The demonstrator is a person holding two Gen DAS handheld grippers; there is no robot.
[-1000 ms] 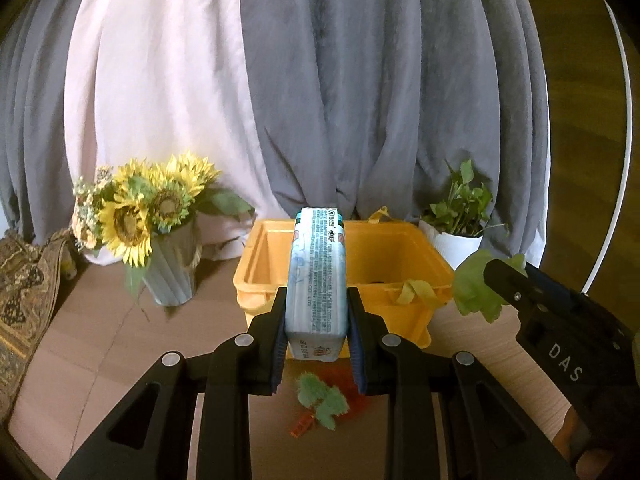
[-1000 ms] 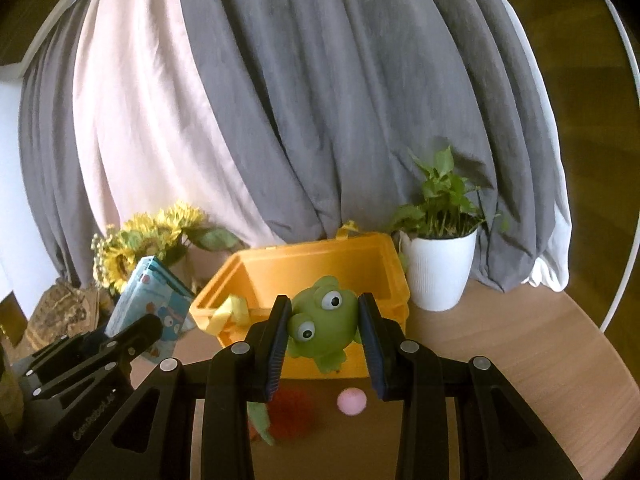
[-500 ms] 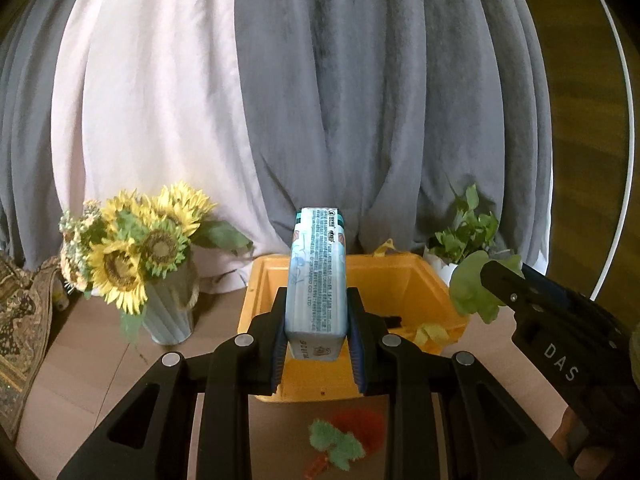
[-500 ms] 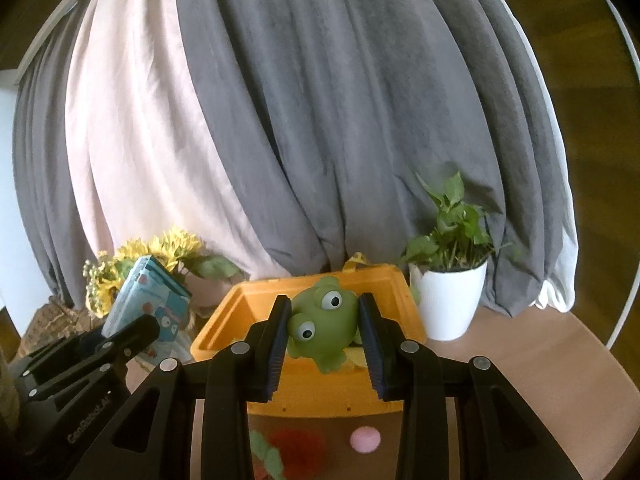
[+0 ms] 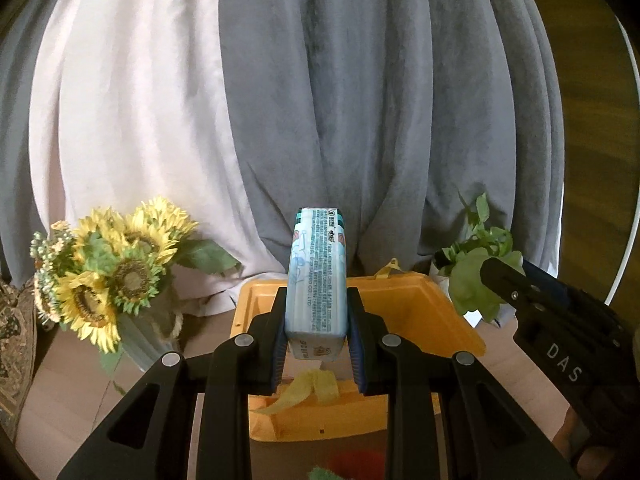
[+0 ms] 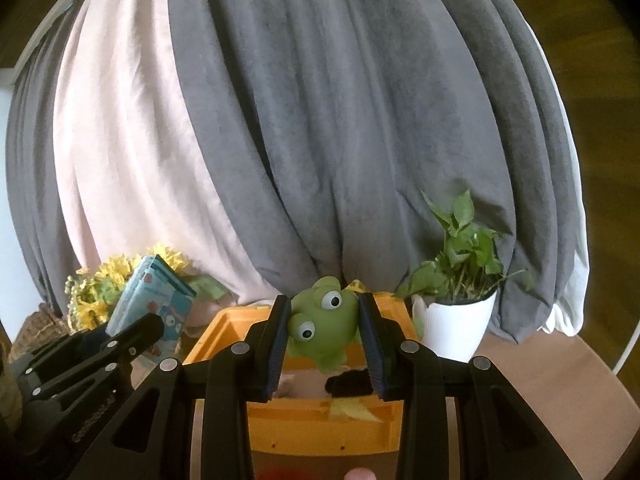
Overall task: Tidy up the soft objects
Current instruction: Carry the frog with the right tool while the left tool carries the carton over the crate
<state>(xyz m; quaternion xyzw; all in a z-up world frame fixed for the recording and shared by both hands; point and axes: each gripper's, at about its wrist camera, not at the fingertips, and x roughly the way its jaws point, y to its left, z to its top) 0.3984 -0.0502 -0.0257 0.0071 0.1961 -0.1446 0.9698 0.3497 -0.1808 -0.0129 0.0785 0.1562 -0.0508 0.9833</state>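
My left gripper (image 5: 317,312) is shut on a light blue tissue pack (image 5: 318,280), held upright above the near side of the yellow basket (image 5: 448,312). My right gripper (image 6: 323,328) is shut on a green frog toy (image 6: 322,326) over the same yellow basket (image 6: 320,420). The tissue pack also shows in the right wrist view (image 6: 154,304), and the frog in the left wrist view (image 5: 474,288). Inside the basket lie a dark item (image 6: 350,384) and yellow ribbon handles (image 5: 312,388). A red and green plush (image 5: 348,466) lies on the table before the basket.
A vase of sunflowers (image 5: 116,284) stands left of the basket. A white potted plant (image 6: 460,312) stands at its right. Grey and pale pink curtains (image 5: 320,100) hang behind. The round wooden table (image 6: 560,368) continues to the right. A woven item (image 5: 16,344) sits at the far left.
Both grippers have risen and moved forward over the basket, each with its object. The basket now sits lower and closer in both views.
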